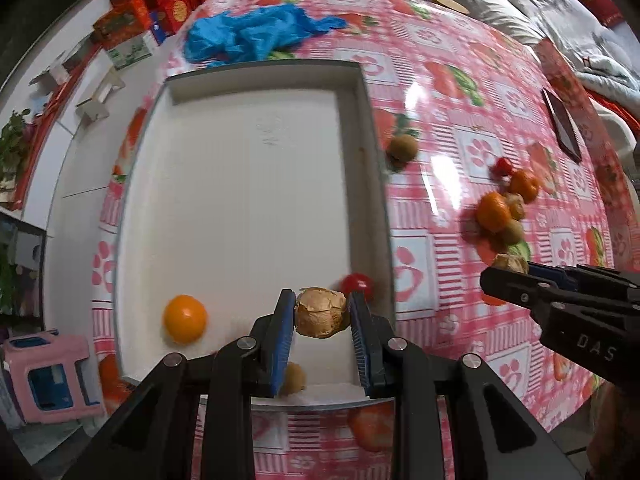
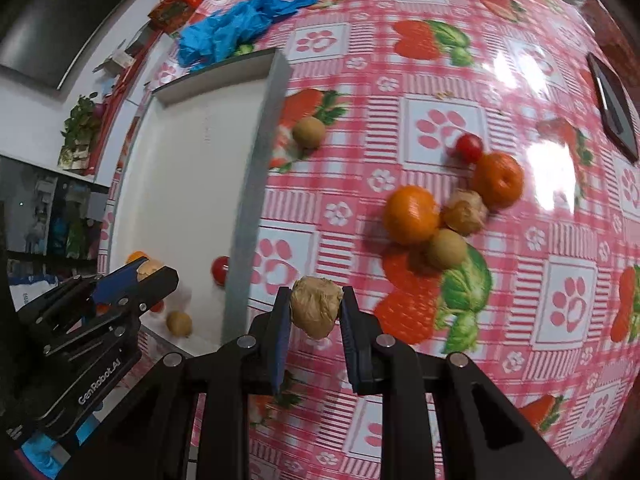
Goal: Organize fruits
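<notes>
Over the white tray [image 1: 360, 92], both grippers pinch papery husked fruits [image 1: 321, 312] [image 2: 315, 306]; squeezing harder could crush them.

I hold both grippers steeply downward, the left gripper [image 1: 322, 314] clamped on a papery husked fruit [image 1: 321, 312], the right gripper [image 2: 314, 312] at its three o'clock pinching another husked fruit [image 2: 315, 307].

We are counting three oranges [image 1: 185, 319], three kiwis [image 2: 309, 132], four papery husk fruits [image 2: 315, 307], two cherry tomatoes [image 2: 469, 148], one white tray [image 1: 372, 128], one blue bag [image 1: 256, 36].
</notes>
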`<state>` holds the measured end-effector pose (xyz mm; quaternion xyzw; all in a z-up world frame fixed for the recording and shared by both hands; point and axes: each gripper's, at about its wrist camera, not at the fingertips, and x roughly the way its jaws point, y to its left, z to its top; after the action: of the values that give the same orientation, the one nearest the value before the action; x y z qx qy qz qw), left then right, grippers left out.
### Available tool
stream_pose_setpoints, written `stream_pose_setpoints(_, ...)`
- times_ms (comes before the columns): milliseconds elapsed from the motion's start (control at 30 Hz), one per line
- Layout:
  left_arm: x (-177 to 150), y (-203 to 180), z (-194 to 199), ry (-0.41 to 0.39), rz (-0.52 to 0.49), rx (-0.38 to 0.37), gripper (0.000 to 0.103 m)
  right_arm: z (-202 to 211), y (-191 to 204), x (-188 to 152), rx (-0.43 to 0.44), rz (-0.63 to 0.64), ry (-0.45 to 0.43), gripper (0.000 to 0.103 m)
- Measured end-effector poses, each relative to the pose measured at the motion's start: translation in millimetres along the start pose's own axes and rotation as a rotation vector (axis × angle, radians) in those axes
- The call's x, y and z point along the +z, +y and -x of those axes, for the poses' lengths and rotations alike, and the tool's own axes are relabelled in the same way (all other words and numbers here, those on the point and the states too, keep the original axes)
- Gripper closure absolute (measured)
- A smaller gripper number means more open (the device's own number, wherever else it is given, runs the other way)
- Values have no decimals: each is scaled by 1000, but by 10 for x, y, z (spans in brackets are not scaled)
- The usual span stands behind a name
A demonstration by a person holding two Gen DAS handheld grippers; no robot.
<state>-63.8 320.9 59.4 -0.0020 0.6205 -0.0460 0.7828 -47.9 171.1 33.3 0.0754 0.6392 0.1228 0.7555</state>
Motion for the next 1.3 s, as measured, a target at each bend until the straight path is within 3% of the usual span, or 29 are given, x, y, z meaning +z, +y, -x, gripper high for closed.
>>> stream_pose_setpoints(633, -379, -939, -116, 100, -170, -98, 74, 57, -780, -545, -72, -156, 40, 78)
stream_pose_setpoints(1000, -332, -879, -55, 85, -151, -68, 74, 105, -830, -561, -54, -155, 31, 77)
stream_pose_setpoints(1300, -234, -521, 22, 46, -71, -22, 74, 114, -408, -277, 0, -70, 0, 78)
